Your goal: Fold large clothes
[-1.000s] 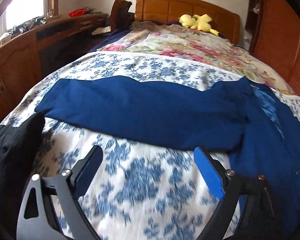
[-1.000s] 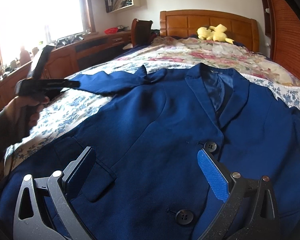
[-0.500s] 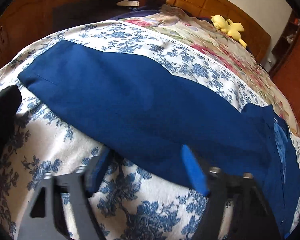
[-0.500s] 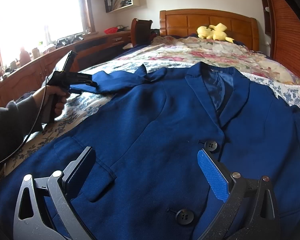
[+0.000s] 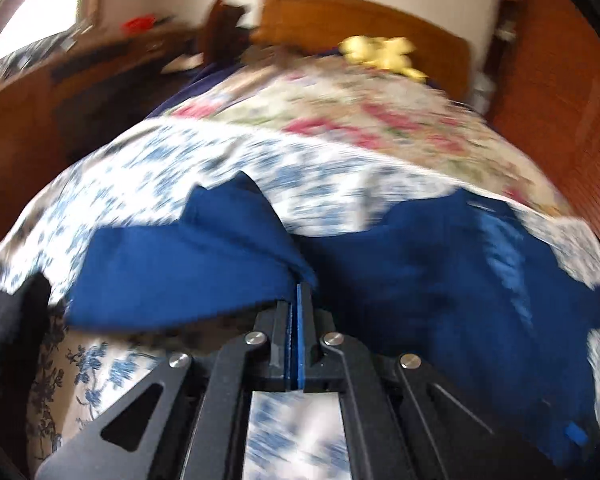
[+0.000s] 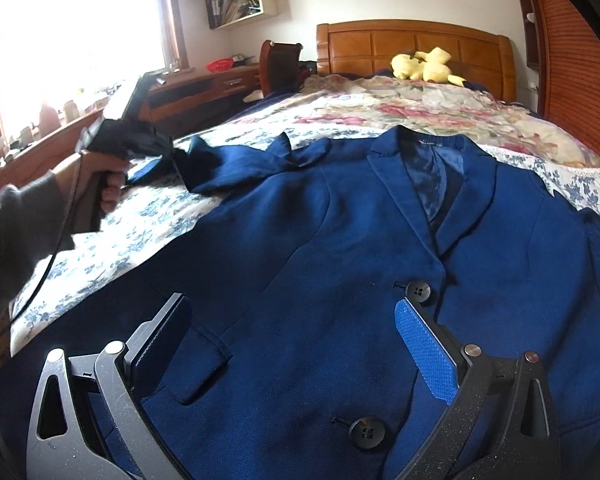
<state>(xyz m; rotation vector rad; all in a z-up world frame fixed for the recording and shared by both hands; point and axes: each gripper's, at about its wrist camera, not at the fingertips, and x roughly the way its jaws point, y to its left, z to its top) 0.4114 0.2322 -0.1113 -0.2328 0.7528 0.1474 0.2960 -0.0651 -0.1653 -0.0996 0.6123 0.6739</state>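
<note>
The left gripper (image 5: pixel 297 296) pinches what looks, through blur, like the sleeve (image 5: pixel 188 264) of the blue jacket (image 6: pixel 340 264) spread on the bed (image 6: pixel 140 224). The right gripper (image 6: pixel 300 344) hovers wide over its front. With only 1 thin pinch, the sleeve could slip free mid-fold.

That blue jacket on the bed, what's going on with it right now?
A person is folding the blue jacket, which lies face up and buttoned on the bed. The left claw has just closed on the jacket's sleeve and has it raised off the floral sheet. The right claw hangs open over the jacket's lower front, holding nothing.
</note>
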